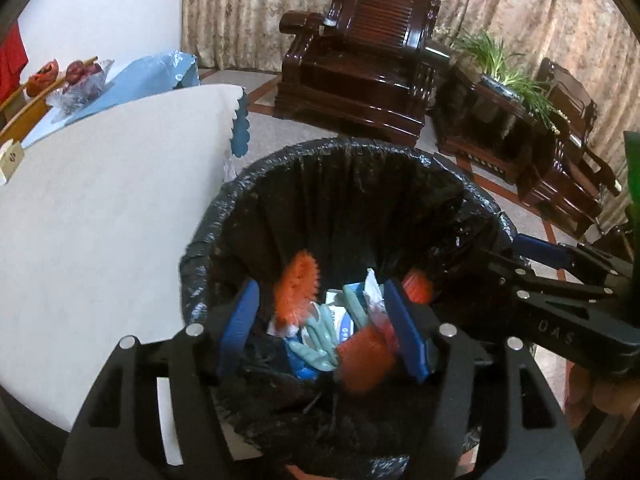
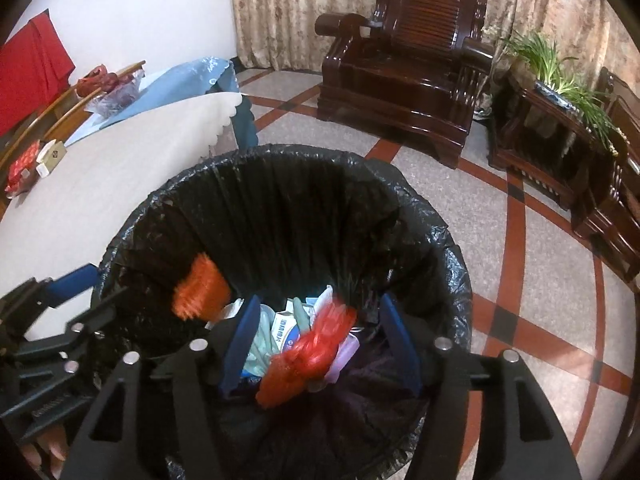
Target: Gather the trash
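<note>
Both grippers hang over the bin, which is lined with a black bag and stands on the floor just beside the corner of the table. The left gripper has its jaws spread and nothing between the pads. The right gripper is also spread and holds nothing. Two orange pieces appear blurred inside the bin, I think they are falling, one near the left wall and one in the middle. At the bottom lie wrappers and a small box. The trash is therefore inside the bin, not on the table. One risk is that a light piece catches on the bag folds and hangs near the rim. Another is that a finger hooks the loose bag when it lifts, pulling the liner off the rim.
</note>
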### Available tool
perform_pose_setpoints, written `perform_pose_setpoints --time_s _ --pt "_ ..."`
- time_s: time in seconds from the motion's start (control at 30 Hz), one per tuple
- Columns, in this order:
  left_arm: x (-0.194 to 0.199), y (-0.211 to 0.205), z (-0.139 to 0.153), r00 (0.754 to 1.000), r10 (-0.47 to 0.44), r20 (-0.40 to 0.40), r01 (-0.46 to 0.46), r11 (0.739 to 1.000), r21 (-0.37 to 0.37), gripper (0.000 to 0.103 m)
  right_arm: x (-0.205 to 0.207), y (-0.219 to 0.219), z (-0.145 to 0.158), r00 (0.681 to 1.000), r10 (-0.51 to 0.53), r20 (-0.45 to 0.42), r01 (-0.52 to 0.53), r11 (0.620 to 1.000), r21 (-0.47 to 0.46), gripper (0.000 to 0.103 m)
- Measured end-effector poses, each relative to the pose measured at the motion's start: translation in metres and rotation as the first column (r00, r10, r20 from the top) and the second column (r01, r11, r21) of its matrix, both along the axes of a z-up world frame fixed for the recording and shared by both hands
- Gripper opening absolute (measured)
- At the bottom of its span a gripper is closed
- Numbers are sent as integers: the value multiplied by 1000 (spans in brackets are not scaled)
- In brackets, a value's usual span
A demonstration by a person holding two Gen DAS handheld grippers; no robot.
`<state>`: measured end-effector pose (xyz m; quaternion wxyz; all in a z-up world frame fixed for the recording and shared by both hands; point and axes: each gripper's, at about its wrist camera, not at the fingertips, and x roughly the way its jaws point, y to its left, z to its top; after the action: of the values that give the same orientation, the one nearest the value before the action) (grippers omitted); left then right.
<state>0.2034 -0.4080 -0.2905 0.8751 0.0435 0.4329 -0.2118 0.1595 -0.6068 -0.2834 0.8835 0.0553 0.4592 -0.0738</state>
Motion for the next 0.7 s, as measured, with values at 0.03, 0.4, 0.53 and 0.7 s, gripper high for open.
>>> perform_pose_setpoints --time_s 0.03,0.4,0.53,0.7 --pt "-1 1 1 1000 4 4 -4 1000 5 66 1 0 1 1000 -1 -1 1 1000 -2 61" --pt "-5 19 18 999 27 20 -28 1000 4 76 -4 10 14 1000 -14 -20 14 1000 -4 78" --pt "-9 31 26 999 26 34 -26 1000 0 78 -11 15 21 999 -33 -19 33 999 8 81" --pt "-15 54 41 998 39 54 -38 999 -16 81 -20 31 32 999 -47 -5 47 999 2 83"
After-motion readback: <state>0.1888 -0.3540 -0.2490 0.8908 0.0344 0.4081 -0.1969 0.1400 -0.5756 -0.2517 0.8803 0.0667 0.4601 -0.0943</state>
